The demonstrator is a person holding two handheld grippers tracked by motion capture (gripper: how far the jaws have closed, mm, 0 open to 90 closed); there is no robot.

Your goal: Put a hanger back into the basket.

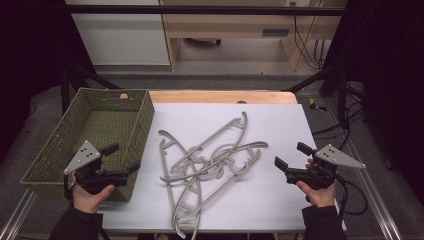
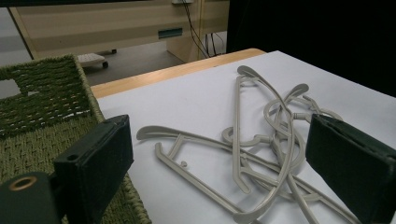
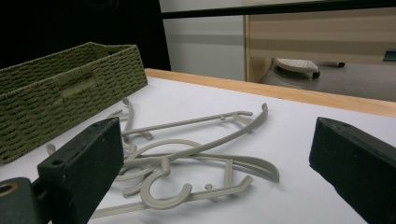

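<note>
A tangle of thin, curved grey plastic hangers point(image 1: 212, 165) lies at the centre of the frame on the bench's point(image 1: 280, 125) smooth white top. The left hand-held gripper point(image 1: 122, 157) and right hand-held gripper point(image 1: 292, 155) flank it, jaws apart and empty. A woven green basket point(image 1: 55, 150) sits at left.

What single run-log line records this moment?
left tongs: open, empty | right tongs: open, empty | hangers: tangled on white sheet | basket: left of hangers
</note>
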